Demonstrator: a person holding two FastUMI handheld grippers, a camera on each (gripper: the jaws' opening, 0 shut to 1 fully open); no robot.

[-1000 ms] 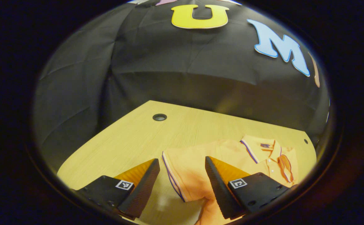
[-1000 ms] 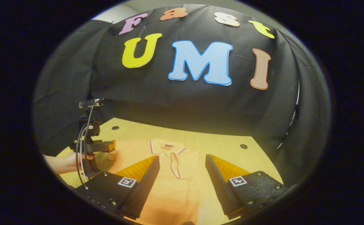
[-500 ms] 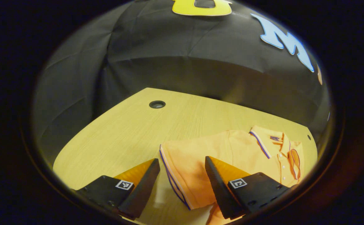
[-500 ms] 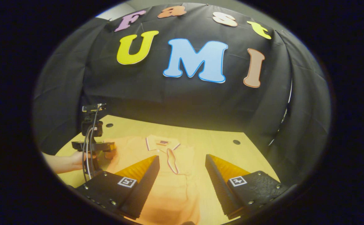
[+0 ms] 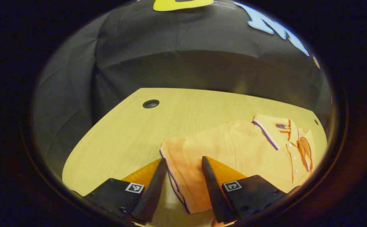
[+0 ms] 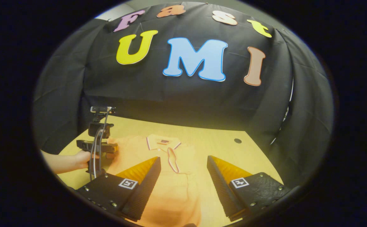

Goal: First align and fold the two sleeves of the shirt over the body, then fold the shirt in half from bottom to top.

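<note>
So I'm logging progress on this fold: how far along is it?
Barely begun. Done: the orange shirt lies flat on the table, collar at the far end. In hand: the left tongs are open, straddling the striped sleeve cuff. The right tongs hover open over the body. Left: both sleeve folds, then the bottom-to-top fold.

One orange shirt (image 5: 243,148), one wooden table (image 5: 133,132) with two round holes, two tools.
</note>
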